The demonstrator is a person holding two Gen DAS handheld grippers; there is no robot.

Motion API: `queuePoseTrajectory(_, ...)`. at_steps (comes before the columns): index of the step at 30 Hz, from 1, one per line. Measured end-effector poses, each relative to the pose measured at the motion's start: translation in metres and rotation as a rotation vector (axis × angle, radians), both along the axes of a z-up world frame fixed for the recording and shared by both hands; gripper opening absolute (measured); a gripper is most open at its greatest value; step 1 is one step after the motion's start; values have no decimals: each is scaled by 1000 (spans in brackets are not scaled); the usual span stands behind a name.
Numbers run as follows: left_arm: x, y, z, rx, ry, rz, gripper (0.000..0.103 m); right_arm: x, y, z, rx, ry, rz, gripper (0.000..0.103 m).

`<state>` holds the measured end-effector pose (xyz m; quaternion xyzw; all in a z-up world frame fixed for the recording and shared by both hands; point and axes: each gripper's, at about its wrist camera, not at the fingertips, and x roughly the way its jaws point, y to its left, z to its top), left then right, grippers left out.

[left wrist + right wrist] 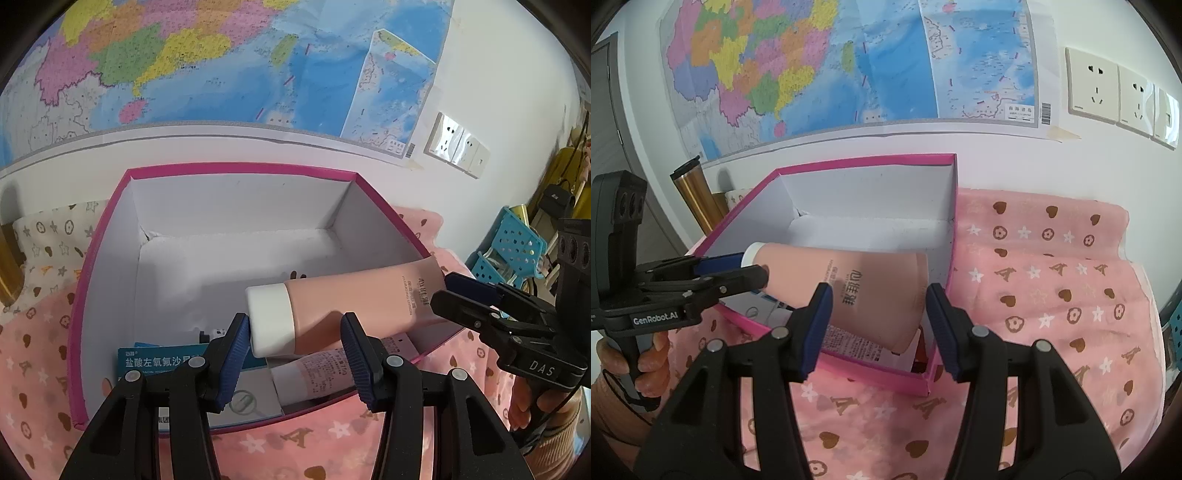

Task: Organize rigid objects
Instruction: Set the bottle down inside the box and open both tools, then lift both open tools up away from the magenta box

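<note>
Two grippers clench one pink tube (354,306) over the magenta box (236,170).
Left gripper (295,354) clamps its white cap at 9 o'clock, right gripper (879,325) its flat tail at 3 o'clock; a medicine carton (162,360) lies beneath at 7 o'clock.

Wall map (221,62) taped above the work area. Beige wall sockets (1093,86) to its right. Pink patterned cloth (1052,288) covers the surface. Gold tumbler (692,190) far left; blue perforated basket (513,247) far right.

tube (354,306) over box (236,173) | carton (162,360) inside, possibly flat | box on cloth (1052,295)
</note>
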<state>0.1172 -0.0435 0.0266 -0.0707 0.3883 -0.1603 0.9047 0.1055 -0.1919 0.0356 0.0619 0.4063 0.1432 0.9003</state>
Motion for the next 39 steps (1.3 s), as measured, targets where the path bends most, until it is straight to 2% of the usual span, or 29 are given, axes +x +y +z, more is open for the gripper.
queuePoseTrajectory(12, 5, 1, -4, 3, 15, 6, 51, 4, 5, -2, -32, 5, 8, 55)
queuePoseTrajectory(14, 6, -1, -4, -23, 24, -21, 51, 4, 7, -2, -13, 9, 31, 55)
queuePoseTrajectory(15, 6, -4, -4, -12, 19, -26, 51, 4, 10, -2, -1, 13, 46, 55)
queuePoseTrajectory(17, 4, -10, -2, 27, -2, -24, 51, 3, 20, -2, -48, 2, 58, 55)
queuePoseTrajectory(18, 4, -11, -1, 23, -2, -30, 51, 1, 25, -2, -75, -10, 62, 55)
queuePoseTrajectory(21, -2, -10, 0, 15, -15, -35, 51, -3, 28, -2, -65, -15, 79, 55)
queuePoseTrajectory(27, -26, -2, 5, 11, -70, -32, 74, -19, 25, -2, -39, -14, 69, 55)
queuePoseTrajectory(29, -40, 1, 7, 15, -97, -27, 87, -29, 26, -1, -32, -29, 68, 57)
queuePoseTrajectory(31, -50, 4, 10, 18, -115, -19, 88, -39, 28, 3, -32, -56, 59, 68)
queuePoseTrajectory(33, -63, 8, 11, 24, -132, -6, 93, -54, 30, 5, -21, -88, 57, 79)
queuePoseTrajectory(35, -74, 12, 11, 34, -148, 24, 103, -67, 35, 4, -18, -100, 59, 82)
queuePoseTrajectory(39, -88, 22, 4, 47, -133, 88, 103, -83, 44, -4, -36, -88, 44, 86)
